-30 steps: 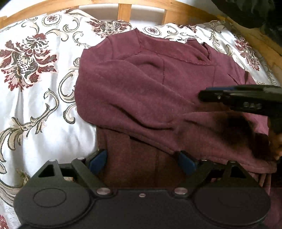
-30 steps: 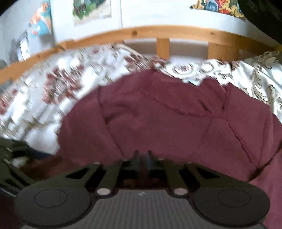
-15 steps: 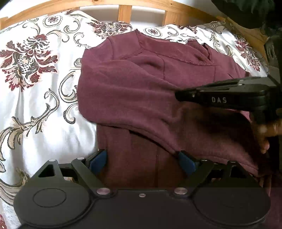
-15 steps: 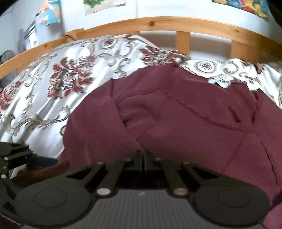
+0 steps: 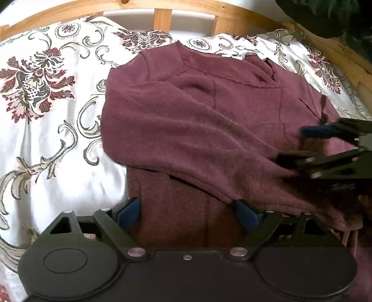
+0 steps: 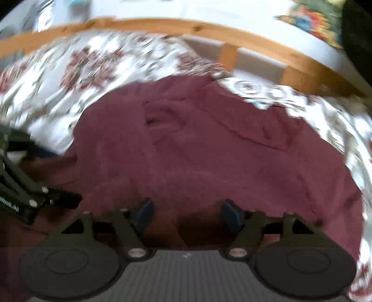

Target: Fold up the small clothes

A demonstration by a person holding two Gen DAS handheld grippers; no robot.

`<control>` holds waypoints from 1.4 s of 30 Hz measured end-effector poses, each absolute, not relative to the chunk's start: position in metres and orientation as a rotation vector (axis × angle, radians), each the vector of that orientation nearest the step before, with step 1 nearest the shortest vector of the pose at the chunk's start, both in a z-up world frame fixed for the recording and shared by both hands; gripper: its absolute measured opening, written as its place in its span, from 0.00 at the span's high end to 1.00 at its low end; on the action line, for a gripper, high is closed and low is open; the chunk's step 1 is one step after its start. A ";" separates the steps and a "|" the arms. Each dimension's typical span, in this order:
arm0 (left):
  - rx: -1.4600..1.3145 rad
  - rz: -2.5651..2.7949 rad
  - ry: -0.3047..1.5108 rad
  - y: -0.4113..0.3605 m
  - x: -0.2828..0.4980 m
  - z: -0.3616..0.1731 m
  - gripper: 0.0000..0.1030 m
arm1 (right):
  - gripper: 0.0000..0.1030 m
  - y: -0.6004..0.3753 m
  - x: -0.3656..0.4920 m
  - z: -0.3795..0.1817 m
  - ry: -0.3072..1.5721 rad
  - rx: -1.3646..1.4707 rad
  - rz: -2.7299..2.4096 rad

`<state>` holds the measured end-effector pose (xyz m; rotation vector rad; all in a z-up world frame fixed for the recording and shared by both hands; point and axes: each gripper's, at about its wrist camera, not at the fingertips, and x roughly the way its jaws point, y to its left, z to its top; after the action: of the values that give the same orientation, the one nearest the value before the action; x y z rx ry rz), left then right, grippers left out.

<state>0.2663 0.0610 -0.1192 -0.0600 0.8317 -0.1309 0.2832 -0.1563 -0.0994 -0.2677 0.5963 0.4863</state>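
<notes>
A maroon sweater (image 5: 197,120) lies partly folded on the flowered bedspread (image 5: 46,116), one sleeve laid across its body. It also fills the right wrist view (image 6: 209,151), which is blurred. My left gripper (image 5: 188,212) is open and empty, its blue-padded fingers low over the sweater's near part. My right gripper (image 6: 187,212) is open and empty over the sweater's right side; it shows in the left wrist view (image 5: 295,145) at the right, jaws apart just above the cloth.
A wooden bed rail (image 5: 162,14) runs along the far edge of the bed, also in the right wrist view (image 6: 232,34). A dark shape (image 5: 325,16) sits at the top right. My left gripper's arm shows at the left (image 6: 28,197).
My right gripper was shut on the sweater's sleeve; it has opened, let the cloth go and pulled back to the right. The left gripper has not moved.
</notes>
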 end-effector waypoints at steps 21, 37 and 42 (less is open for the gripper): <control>0.115 -0.145 0.676 0.060 0.099 -0.058 0.01 | 0.00 -0.216 0.047 -0.097 0.657 -0.521 0.524; 0.151 -0.290 0.744 0.038 0.070 -0.075 0.01 | 0.86 -0.198 0.037 -0.105 0.535 -0.600 0.549; 0.241 -0.364 0.730 0.011 0.070 -0.083 0.01 | 0.91 -0.218 0.043 -0.075 0.490 -0.379 0.587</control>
<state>0.0699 0.0107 -0.0835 0.2408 0.7300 -0.3638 0.0432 -0.2176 -0.0755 -0.3792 0.4898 0.5866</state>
